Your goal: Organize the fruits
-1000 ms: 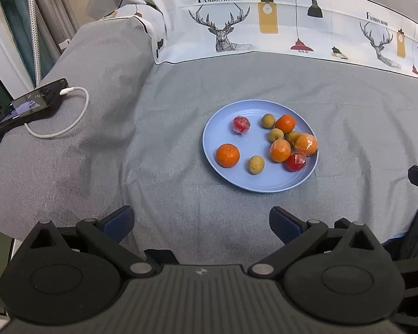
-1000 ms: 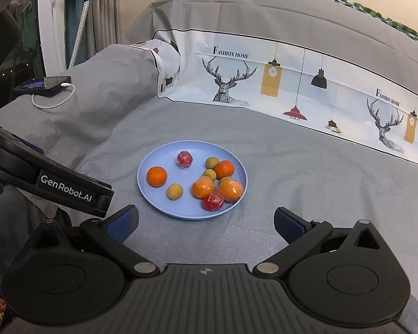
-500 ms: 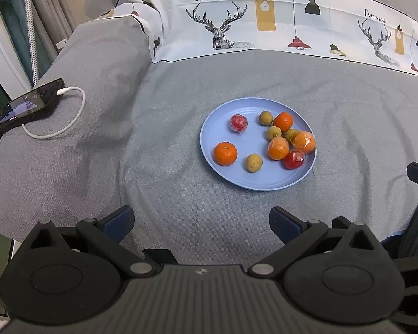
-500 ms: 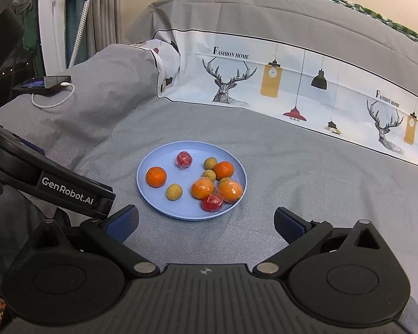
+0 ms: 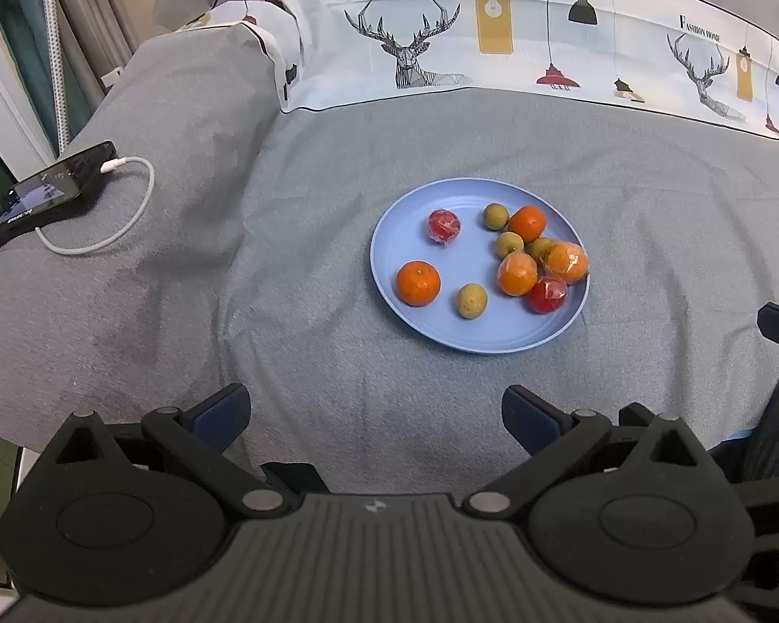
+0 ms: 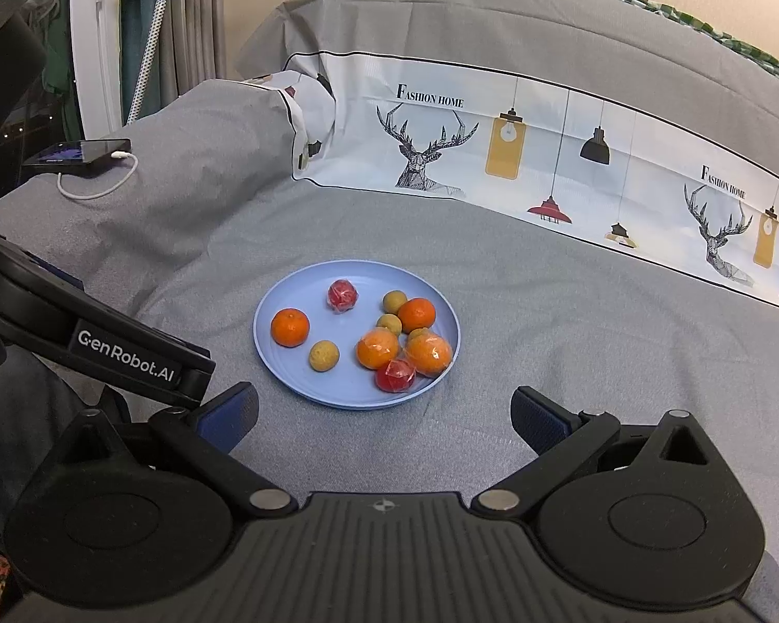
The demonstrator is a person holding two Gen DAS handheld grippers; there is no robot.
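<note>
A light blue plate (image 5: 426, 332) (image 6: 285, 384) lies on the grey bed cover. On it are several fruits: a lone orange (image 5: 417, 283) (image 6: 290, 327) at the left, a red wrapped fruit (image 5: 444, 226) (image 6: 343, 295) at the back, small yellow-brown fruits (image 5: 472, 300) (image 6: 323, 355), and a cluster of oranges (image 5: 517, 273) (image 6: 377, 348) and a red fruit (image 5: 546, 294) (image 6: 394, 375) at the right. My left gripper (image 5: 376, 407) is open and empty, short of the plate. My right gripper (image 6: 384, 412) is open and empty, just short of the plate's near rim.
A phone (image 5: 41, 192) (image 6: 78, 152) with a white charging cable (image 5: 114, 228) lies at the far left. A printed pillow (image 5: 493, 41) (image 6: 519, 150) runs along the back. The left gripper's body (image 6: 93, 348) shows at the left of the right wrist view.
Both views have shifted only slightly; the plate sits a little lower left in the left wrist view. Both grippers stay open.
</note>
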